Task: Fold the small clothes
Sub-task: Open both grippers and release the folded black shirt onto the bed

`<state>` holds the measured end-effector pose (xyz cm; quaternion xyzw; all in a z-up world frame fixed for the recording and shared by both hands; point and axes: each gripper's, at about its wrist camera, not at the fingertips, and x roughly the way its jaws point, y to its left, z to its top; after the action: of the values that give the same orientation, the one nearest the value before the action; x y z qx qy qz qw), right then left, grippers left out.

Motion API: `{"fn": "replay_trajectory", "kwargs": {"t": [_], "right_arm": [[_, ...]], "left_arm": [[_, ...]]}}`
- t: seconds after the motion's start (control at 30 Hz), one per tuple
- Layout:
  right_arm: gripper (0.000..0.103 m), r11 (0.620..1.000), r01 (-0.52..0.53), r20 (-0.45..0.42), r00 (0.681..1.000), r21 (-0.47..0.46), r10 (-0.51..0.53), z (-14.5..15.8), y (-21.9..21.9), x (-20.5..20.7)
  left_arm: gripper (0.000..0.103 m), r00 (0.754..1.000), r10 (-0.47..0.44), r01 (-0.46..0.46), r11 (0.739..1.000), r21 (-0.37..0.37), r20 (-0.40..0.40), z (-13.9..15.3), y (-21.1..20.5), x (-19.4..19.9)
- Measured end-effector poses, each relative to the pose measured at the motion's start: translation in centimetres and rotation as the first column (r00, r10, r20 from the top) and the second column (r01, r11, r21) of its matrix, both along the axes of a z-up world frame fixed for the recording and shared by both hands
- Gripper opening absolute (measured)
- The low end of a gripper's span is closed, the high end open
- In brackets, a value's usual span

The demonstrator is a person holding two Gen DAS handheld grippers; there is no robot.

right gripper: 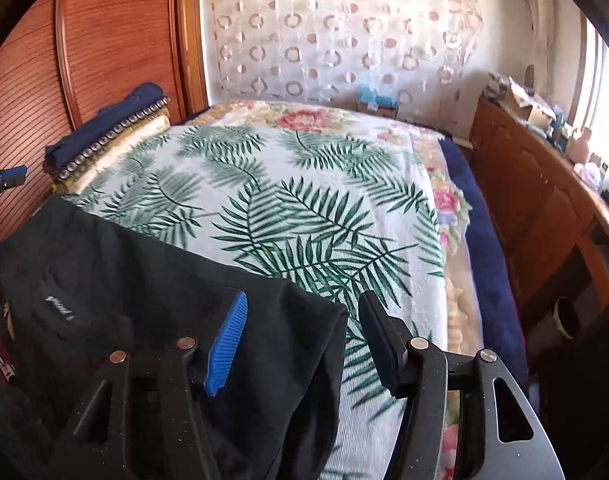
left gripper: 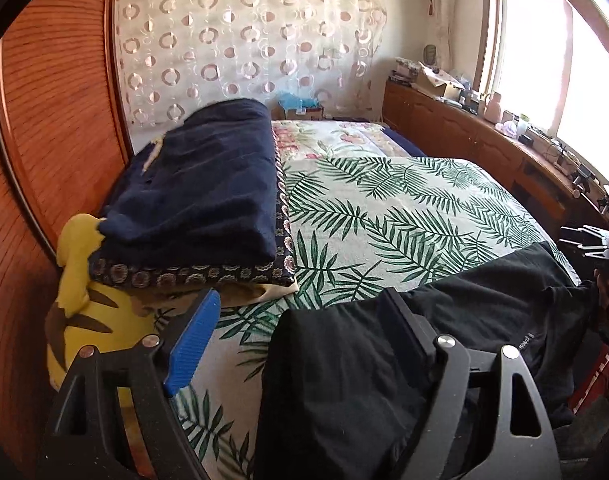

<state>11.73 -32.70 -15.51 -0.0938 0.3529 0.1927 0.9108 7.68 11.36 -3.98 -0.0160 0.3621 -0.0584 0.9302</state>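
Black garment at the bed's near edge, both grippers spread wide over it.

The bed (right gripper: 304, 184) carries a folded pile (left gripper: 200, 196) at its left edge; the black garment (left gripper: 484, 312) drapes over the near edge. The left gripper (left gripper: 300, 336) and right gripper (right gripper: 304, 336) each straddle a garment corner, jaws wide, gripping nothing.

Garment (left gripper: 484, 320) lies across the near edge of the bed (left gripper: 404, 208), between the left gripper (left gripper: 300, 320) and the right gripper (right gripper: 304, 320). Stack of folded blankets (left gripper: 196, 192) sits on the bed's left side, against the wardrobe (left gripper: 56, 120). Plush toy (left gripper: 92, 320) lies under the stack's near end. Cabinet (left gripper: 464, 128) runs along the bed's right, below the window (left gripper: 544, 60). Curtain (left gripper: 244, 40) hangs behind the bed
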Motion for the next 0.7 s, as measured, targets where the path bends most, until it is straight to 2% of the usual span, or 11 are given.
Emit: {"fn": "replay_trajectory", "kwargs": {"t": [0.17,0.4,0.53,0.7], "right_arm": [[0.06,1.0,0.015,-0.037,0.999,-0.002,-0.015,-0.9,0.5,1.5],[0.06,1.0,0.022,-0.068,0.997,0.0,-0.022,-2.2,0.5,2.9],[0.06,1.0,0.025,-0.109,0.994,0.018,-0.023,-2.8,0.2,3.0],[0.06,0.999,0.019,-0.113,0.993,0.028,-0.015,-2.8,0.0,2.9]], "left_arm": [[0.081,0.994,-0.032,0.026,0.998,-0.056,-0.103,-2.7,0.2,2.2],[0.081,0.983,-0.003,-0.005,0.999,-0.044,-0.181,-5.9,0.8,2.9],[0.066,0.978,-0.028,0.012,0.997,-0.081,-0.207,-6.8,1.0,2.8],[0.058,0.976,-0.049,0.029,0.995,-0.1,-0.21,-6.9,0.7,2.6]]}}
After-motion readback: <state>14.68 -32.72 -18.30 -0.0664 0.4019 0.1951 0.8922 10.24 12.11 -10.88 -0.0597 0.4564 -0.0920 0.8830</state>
